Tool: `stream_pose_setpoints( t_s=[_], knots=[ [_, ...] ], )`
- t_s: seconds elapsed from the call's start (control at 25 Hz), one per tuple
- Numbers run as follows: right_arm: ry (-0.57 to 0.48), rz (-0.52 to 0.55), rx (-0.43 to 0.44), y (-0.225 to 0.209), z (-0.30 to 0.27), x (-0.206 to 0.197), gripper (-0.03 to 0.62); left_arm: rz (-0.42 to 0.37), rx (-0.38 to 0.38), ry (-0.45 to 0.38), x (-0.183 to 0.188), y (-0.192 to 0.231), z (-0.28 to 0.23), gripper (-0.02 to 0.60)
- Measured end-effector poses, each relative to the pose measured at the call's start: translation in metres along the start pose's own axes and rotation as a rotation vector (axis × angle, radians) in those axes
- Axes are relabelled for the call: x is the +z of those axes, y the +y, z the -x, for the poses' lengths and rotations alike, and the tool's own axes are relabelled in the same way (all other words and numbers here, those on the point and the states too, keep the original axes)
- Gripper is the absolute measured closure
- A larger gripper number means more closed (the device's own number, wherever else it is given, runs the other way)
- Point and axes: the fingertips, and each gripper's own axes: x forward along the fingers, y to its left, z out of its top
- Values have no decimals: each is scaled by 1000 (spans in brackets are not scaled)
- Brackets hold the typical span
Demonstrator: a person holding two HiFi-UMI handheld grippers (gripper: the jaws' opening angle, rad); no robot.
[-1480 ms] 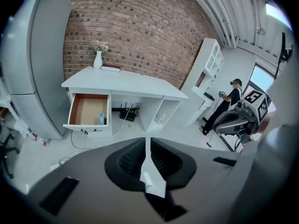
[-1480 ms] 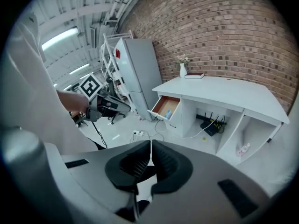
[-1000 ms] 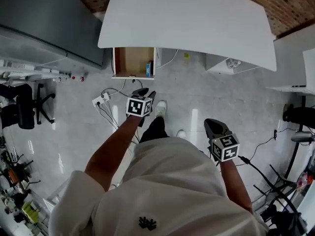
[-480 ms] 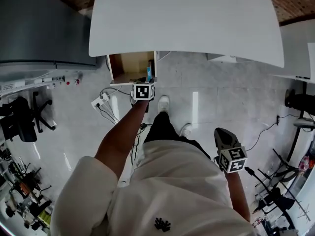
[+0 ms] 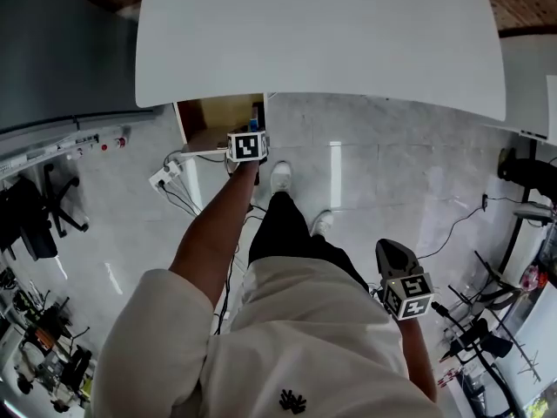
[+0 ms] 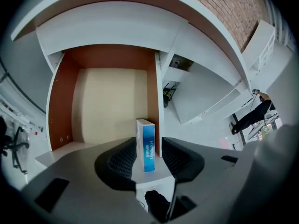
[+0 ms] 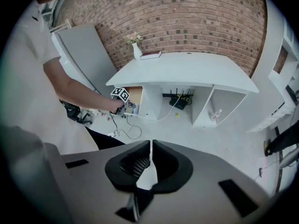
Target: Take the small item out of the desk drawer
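Observation:
The open drawer (image 6: 110, 106) has a tan floor and brown side walls and hangs under the white desk (image 5: 322, 33). A small blue and white box (image 6: 146, 146) stands upright at the drawer's front right corner. My left gripper (image 6: 148, 143) reaches over the drawer's front edge with the box between its jaws. The jaws are opening: the left pad is close to the box and a gap shows on the right side. In the head view the left gripper (image 5: 247, 142) is at the drawer (image 5: 209, 116). My right gripper (image 7: 151, 148) hangs low at my right side (image 5: 393, 255), shut and empty.
A power strip and cables (image 5: 170, 177) lie on the floor left of the drawer. Office chairs (image 5: 35, 207) stand at the far left. More white shelving (image 6: 205, 92) is to the right of the drawer. A vase (image 7: 137, 50) and a book sit on the desk top.
My left arm has stretched forward from above the floor up to the drawer's front edge. I have stepped nearer the desk. The right gripper stays low at my side.

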Motion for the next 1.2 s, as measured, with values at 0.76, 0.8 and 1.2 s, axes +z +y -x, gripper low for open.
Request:
stream_pose_setpoints(
  t_s=[0.76, 0.8, 1.2],
  knots=[
    [-22, -19, 0, -18, 12, -28, 556, -11, 74, 18, -13, 4, -1, 482],
    [-31, -16, 3, -19, 13, -30, 556, -15, 81, 6, -13, 3, 3, 482],
    [-116, 26, 48, -37, 33, -50, 556, -11, 100, -99, -16, -30, 71, 483]
  ],
)
